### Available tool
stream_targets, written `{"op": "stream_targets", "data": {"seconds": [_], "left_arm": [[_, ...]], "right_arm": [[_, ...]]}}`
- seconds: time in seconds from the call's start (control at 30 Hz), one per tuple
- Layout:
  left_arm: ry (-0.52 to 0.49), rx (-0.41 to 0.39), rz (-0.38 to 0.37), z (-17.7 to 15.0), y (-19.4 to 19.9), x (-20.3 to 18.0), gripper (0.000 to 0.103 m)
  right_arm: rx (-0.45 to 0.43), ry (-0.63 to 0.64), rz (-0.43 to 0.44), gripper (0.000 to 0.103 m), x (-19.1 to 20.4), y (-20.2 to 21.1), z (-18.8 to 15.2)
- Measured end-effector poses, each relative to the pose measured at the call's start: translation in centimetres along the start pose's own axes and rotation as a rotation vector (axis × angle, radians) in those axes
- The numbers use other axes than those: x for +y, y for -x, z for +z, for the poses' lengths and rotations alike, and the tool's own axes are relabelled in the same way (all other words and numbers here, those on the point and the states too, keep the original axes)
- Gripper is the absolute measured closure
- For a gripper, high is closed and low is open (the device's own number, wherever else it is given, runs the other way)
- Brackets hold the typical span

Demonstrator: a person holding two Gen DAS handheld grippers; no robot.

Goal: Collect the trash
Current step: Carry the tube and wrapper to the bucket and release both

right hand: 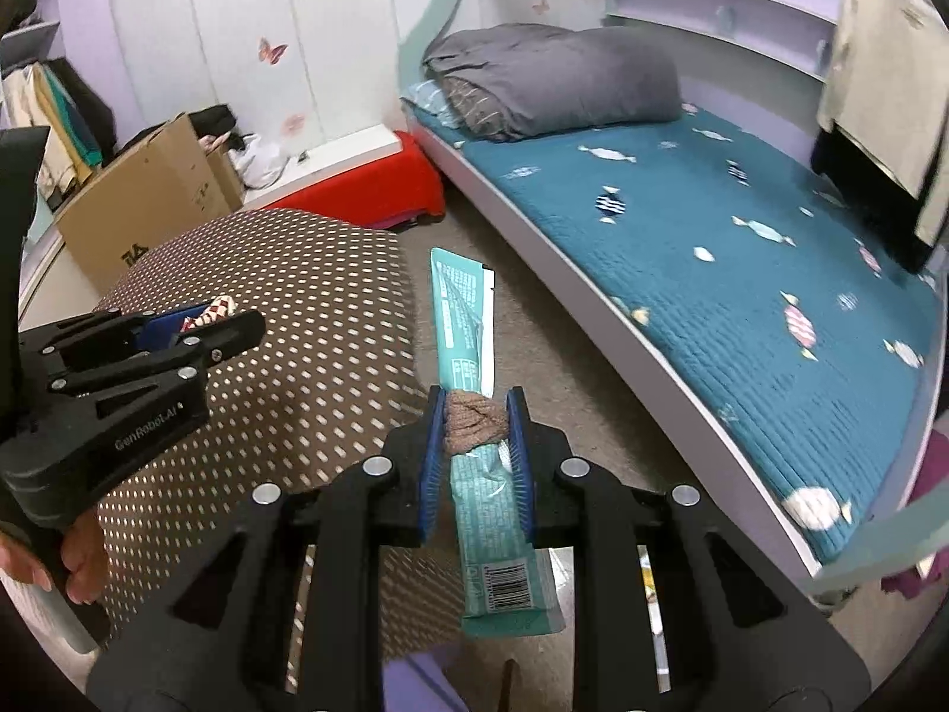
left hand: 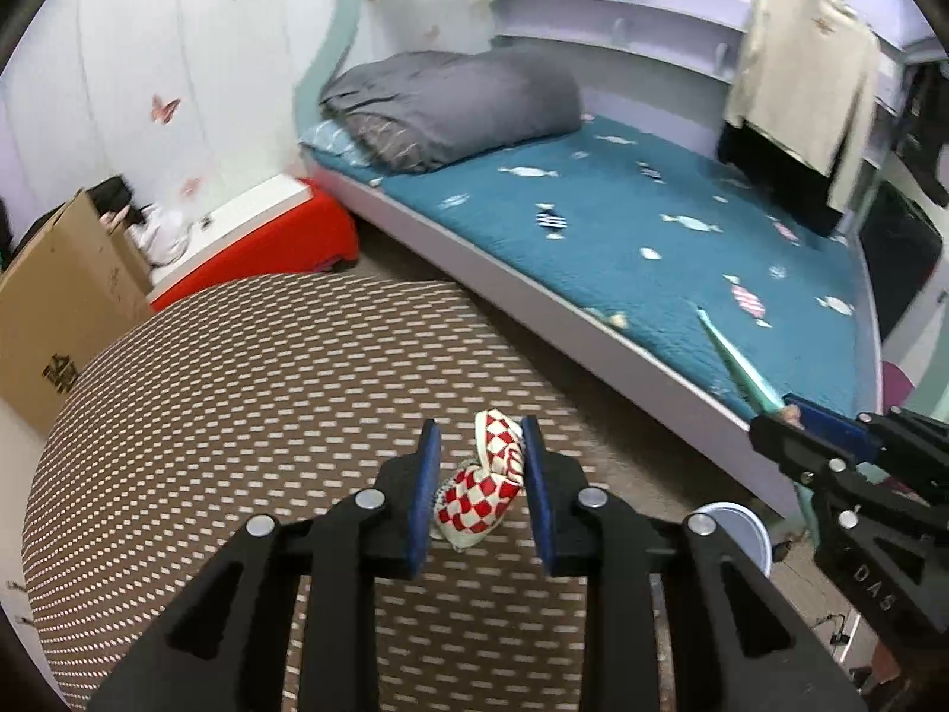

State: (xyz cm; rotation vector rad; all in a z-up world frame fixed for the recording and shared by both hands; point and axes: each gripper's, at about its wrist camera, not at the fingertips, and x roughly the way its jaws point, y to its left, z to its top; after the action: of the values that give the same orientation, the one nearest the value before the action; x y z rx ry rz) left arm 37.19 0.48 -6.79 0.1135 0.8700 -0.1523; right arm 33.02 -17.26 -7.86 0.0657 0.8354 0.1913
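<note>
In the lower middle of the left wrist view, the left claw (left hand: pixel 479 489) is straddling a crumpled red-and-white checkered wrapper (left hand: pixel 483 489) lying on the brown dotted cushion (left hand: pixel 237 415). Its blue pads are standing partly apart; the right pad looks to be touching the wrapper while a gap shows at the left pad, so I judge this piece as not yet gripped.

In the lower middle of the right wrist view, the right claw (right hand: pixel 474 433) is clamping a long teal wrapper (right hand: pixel 468 320) together with a brownish wad (right hand: pixel 474 421) squeezed between its pads, holding both above the carpeted floor (right hand: pixel 563 368) beside the bed (right hand: pixel 741 273).

By my reading, the task is partway along: one lot of trash is already in hand, the checkered piece is about to be taken, and dropping everything off is left. No bin is clearly identifiable in either view.
</note>
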Motion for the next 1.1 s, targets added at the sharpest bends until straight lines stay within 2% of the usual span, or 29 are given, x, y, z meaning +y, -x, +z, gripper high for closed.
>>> {"op": "stream_targets", "data": {"seconds": [0.33,0.53,0.8,0.87,0.9,0.93,0.97,1.1], "left_arm": [[-0.182,0.004,-0.128,-1.3,0.5,-13.5,0.076],[-0.304,0.038,-0.199,-3.5,-0.4,-21.6,0.076],[-0.454,0.125,-0.309,-7.7,-2.1,-31.2,0.076],[-0.497,0.141,-0.337,-8.7,-2.4,-33.4,0.07],[-0.508,0.146,-0.339,-9.0,-2.6,-34.0,0.063],[-0.523,0.153,-0.321,-9.6,-2.8,-35.1,0.045],[-0.528,0.149,-0.309,-10.1,-3.0,-35.9,0.04],[-0.514,0.19,-0.322,-10.8,-4.2,-36.3,0.04]], "right_arm": [[-0.016,-0.13,-0.089,0.082,-8.5,4.8,-4.8],[0.005,-0.245,-0.149,0.082,-14.4,6.9,-9.3],[0.061,-0.457,-0.224,0.082,-21.9,8.3,-16.8],[0.081,-0.505,-0.246,0.082,-23.3,8.5,-18.5],[0.09,-0.532,-0.261,0.082,-24.1,8.6,-19.5],[0.097,-0.552,-0.271,0.082,-24.8,8.8,-20.2],[0.105,-0.576,-0.28,0.082,-25.5,8.9,-21.1],[0.126,-0.603,-0.293,0.082,-26.5,8.6,-22.0]]}}
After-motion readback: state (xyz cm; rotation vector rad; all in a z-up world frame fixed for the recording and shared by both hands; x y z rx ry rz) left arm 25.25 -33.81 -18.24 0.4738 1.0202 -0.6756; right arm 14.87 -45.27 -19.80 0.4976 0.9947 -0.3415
